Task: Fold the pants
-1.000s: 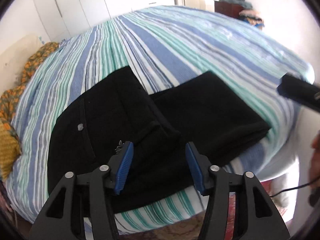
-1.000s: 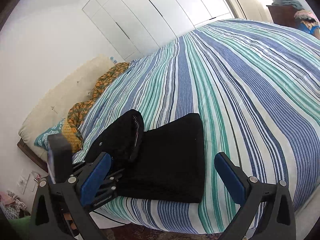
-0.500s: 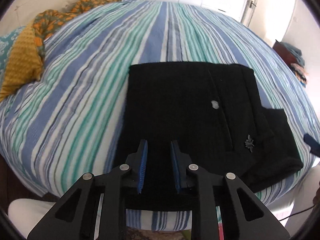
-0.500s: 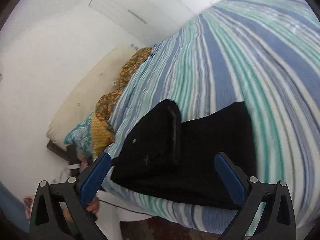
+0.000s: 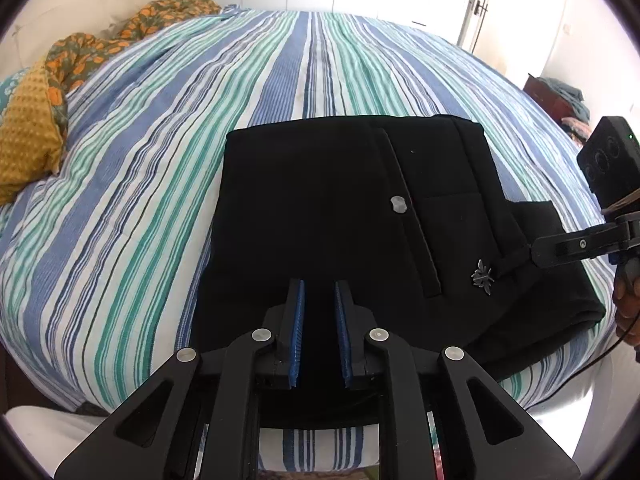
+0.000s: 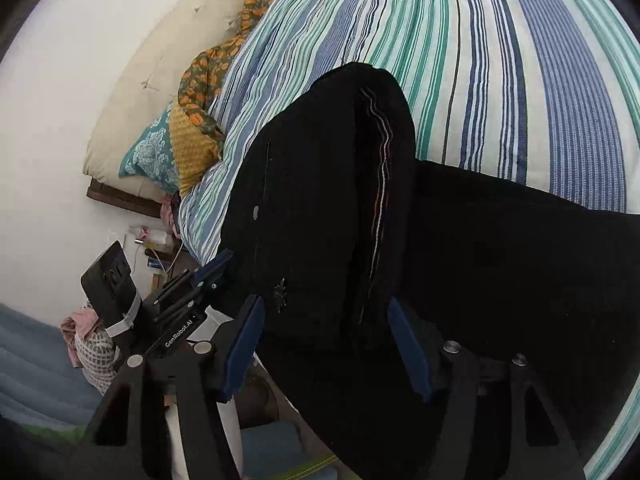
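Folded pants [image 5: 320,216] are spread on the striped bedspread [image 5: 152,128] at the bed's near edge, directly ahead of and beneath the left gripper [image 5: 319,300]. The right gripper [image 5: 516,260] is seen far right of those jaws, touching the pants by the pocket ornament [image 5: 483,273]. Pillows [image 5: 28,140] are piled far ahead to the left.

Between the right gripper's [image 6: 326,312] jaws, the pants' raised fold [image 6: 372,200] is framed.

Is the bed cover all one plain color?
No, the bed cover has blue, green and white stripes running under the black pants.
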`<state>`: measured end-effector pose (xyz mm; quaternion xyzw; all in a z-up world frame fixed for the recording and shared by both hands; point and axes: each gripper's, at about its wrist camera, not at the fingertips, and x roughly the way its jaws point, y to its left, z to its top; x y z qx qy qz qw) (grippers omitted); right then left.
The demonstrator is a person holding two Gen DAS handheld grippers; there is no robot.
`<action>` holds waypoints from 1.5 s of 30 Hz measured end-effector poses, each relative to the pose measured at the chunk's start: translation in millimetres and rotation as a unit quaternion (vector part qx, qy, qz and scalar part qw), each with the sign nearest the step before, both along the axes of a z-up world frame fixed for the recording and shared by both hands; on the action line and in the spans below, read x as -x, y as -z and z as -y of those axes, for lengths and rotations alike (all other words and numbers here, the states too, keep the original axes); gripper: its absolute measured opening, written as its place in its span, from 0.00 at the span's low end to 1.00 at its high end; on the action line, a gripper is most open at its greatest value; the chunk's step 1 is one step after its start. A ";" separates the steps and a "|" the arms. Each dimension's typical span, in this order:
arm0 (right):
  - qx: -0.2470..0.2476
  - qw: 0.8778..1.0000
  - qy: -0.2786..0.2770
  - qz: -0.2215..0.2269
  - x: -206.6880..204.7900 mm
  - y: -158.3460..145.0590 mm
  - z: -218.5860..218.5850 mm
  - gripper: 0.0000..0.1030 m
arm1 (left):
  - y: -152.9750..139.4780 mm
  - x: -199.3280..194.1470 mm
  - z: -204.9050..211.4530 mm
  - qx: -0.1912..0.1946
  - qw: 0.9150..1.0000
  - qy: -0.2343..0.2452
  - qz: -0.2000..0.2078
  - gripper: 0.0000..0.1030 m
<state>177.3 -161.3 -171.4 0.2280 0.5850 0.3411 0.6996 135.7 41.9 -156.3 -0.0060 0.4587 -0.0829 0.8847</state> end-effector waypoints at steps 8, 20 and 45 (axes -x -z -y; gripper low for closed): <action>0.003 1.000 -0.024 -0.010 -4.7 2.0 -13.2 0.38 | 3.6 -1.9 0.2 -0.005 1.000 -0.003 0.003 0.15; -0.036 0.995 0.028 0.088 31.5 -89.0 5.4 0.17 | -73.1 30.2 -37.5 0.066 0.994 -0.060 0.069 0.54; 0.144 0.965 0.136 0.171 68.1 -118.0 103.7 0.30 | -47.9 13.1 28.9 -0.005 1.000 0.009 0.007 0.58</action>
